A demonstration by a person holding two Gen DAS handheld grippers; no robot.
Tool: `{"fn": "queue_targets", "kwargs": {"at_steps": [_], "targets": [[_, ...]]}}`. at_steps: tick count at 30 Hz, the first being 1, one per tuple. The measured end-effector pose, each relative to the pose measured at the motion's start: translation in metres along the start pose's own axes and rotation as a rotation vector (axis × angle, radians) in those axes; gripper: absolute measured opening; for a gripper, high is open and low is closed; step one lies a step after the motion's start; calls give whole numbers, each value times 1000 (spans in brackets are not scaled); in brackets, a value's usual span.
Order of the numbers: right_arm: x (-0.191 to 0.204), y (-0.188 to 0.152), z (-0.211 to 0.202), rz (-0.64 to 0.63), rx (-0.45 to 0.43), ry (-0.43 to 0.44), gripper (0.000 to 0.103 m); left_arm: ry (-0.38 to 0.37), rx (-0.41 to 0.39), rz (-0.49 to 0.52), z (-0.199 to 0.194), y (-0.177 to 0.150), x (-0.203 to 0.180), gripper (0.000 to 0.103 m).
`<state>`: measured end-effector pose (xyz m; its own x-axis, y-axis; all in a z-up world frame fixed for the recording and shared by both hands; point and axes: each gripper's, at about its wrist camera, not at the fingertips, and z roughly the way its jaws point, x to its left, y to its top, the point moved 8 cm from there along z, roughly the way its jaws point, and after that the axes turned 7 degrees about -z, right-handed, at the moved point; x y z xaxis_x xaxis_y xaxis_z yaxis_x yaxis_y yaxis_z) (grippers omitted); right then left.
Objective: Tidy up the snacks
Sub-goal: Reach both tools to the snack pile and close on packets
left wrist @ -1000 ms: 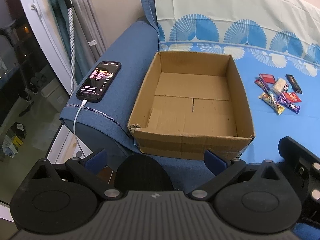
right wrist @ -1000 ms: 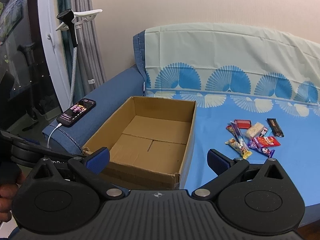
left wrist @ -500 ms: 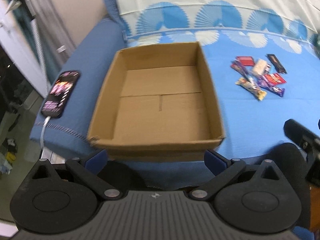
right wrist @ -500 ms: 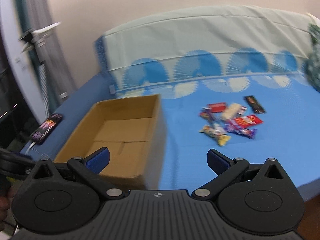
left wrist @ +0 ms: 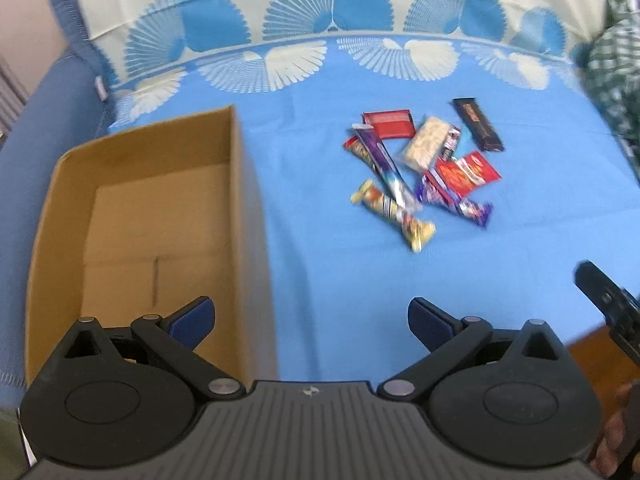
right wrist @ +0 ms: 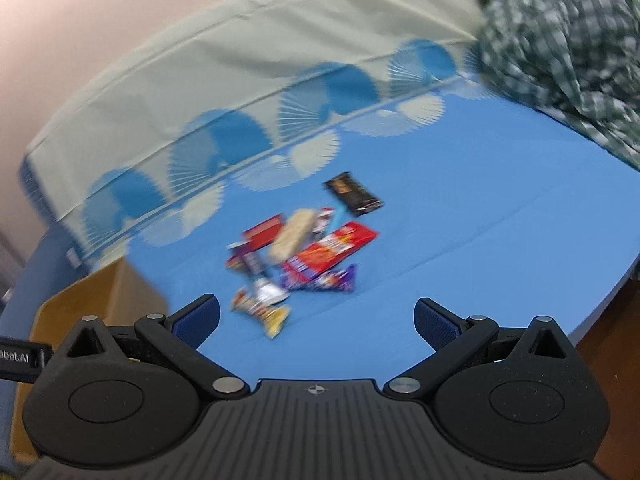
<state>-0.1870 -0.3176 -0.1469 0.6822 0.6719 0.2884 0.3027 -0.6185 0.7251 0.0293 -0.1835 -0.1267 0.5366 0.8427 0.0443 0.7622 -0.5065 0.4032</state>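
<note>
Snack wrappers (right wrist: 304,256) smeared by motion blur, labels unreadable, cardboard box (right wrist: 100,304) mostly hidden behind gripper body, checked cloth (left wrist: 612,80) cut off by right edge

Right gripper (right wrist: 316,320) jaws wide apart, empty, above blue sheet (right wrist: 460,240). Blurry snack pile (right wrist: 304,252) ahead: dark bar (right wrist: 352,194) at far edge, red packet (right wrist: 340,246), yellow-ended bar (right wrist: 262,312) nearest. Cardboard box (right wrist: 100,300) corner at left. Green checked cloth (right wrist: 560,40) top right.
</note>
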Motion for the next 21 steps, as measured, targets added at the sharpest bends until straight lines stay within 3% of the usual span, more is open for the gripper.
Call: {"fn": "queue_targets", "kwargs": {"at_steps": [5, 10, 18, 21], "targets": [[-36, 29, 84, 116, 44, -25, 103, 16, 46, -2, 86, 66, -41, 103], [-50, 43, 178, 248, 144, -22, 103, 32, 103, -6, 168, 102, -64, 103], [-22, 37, 306, 161, 296, -110, 103, 36, 220, -9, 253, 117, -79, 103], [-8, 29, 310, 6, 299, -166, 102, 17, 261, 12, 266, 109, -75, 103]]}}
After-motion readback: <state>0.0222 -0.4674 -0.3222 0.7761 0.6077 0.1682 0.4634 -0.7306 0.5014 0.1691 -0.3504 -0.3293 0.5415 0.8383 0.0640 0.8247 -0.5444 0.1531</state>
